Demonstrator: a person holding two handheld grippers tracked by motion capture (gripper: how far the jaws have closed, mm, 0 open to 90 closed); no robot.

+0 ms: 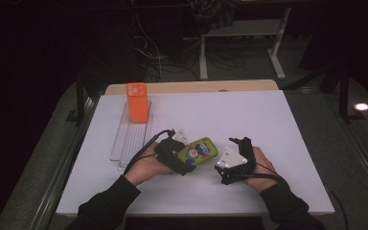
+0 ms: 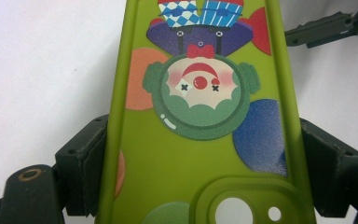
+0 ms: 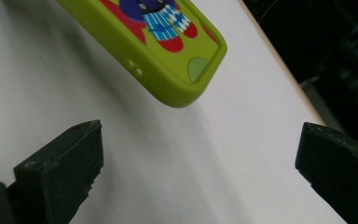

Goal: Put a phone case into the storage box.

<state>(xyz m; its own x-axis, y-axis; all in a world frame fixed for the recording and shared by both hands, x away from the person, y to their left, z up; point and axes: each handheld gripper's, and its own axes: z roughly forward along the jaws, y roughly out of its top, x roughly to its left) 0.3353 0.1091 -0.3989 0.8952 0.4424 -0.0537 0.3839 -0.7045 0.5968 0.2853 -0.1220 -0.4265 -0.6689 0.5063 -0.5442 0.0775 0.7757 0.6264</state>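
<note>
Left claw (image 1: 184,155) grips green case (image 1: 199,151) level; right claw (image 1: 242,148) beside, jaws apart.

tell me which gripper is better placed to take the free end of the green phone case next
Right. The left gripper is already shut on the green phone case at its camera-hole end. The right gripper is open, jaws wide, with the case's free end just ahead of them.
</note>
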